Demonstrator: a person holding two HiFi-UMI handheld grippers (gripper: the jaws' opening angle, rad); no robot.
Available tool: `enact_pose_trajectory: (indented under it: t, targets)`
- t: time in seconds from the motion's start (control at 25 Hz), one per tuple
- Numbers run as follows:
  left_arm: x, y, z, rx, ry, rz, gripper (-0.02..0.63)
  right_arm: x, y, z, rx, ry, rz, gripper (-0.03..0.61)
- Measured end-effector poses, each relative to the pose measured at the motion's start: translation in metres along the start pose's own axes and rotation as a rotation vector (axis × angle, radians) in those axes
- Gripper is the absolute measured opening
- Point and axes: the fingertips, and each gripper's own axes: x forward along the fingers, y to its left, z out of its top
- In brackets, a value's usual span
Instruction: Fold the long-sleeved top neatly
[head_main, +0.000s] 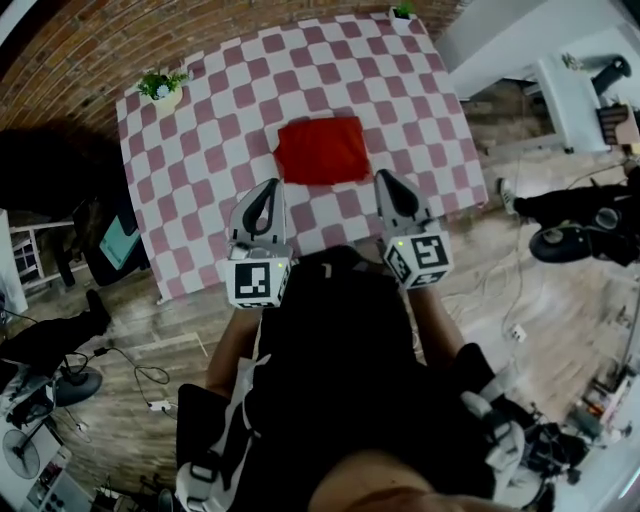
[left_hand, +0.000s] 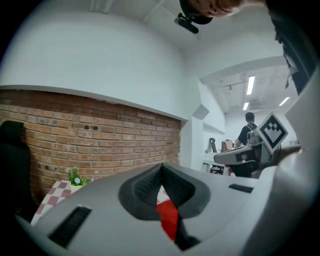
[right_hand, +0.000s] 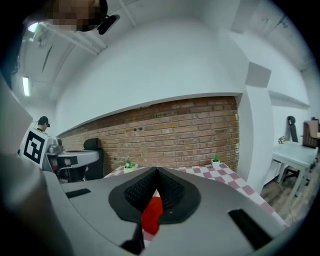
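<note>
The long-sleeved top (head_main: 322, 150) is red and lies folded into a compact rectangle near the middle of the pink-and-white checked table (head_main: 200, 150). Both grippers are held up close to my body, short of the table's near edge and apart from the top. My left gripper (head_main: 268, 190) is shut with nothing in it, and so is my right gripper (head_main: 386, 180). In the left gripper view the closed jaws (left_hand: 161, 167) point level at the brick wall, and a sliver of the red top (left_hand: 168, 220) shows below them. The right gripper view shows the same: shut jaws (right_hand: 156, 172) and the top (right_hand: 151, 216) beyond.
Small potted plants stand at the table's far left corner (head_main: 160, 88) and far right corner (head_main: 403, 12). A white desk (head_main: 570, 90) is at the right, dark equipment and cables lie on the wooden floor at both sides. A person (left_hand: 247, 131) stands in the background.
</note>
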Motion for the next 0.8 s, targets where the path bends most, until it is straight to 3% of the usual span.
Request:
enact_pose_trajectory:
  t: [0.2,0.44,0.8]
  targets:
    - [-0.014,-0.013,0.006,-0.024,-0.028,0.084,0.008,-0.022,-0.003,0.007,0.022,-0.011,0.0,0.008]
    - [-0.01,-0.034,-0.004,-0.029,0.008,0.112,0.008,-0.037,-0.009,-0.002,0.038,0.008,0.016,0.009]
    - [-0.001,-0.046,0.002,-0.051,-0.008,0.128,0.008,-0.037,-0.013,-0.004,0.025,0.011,0.055,0.008]
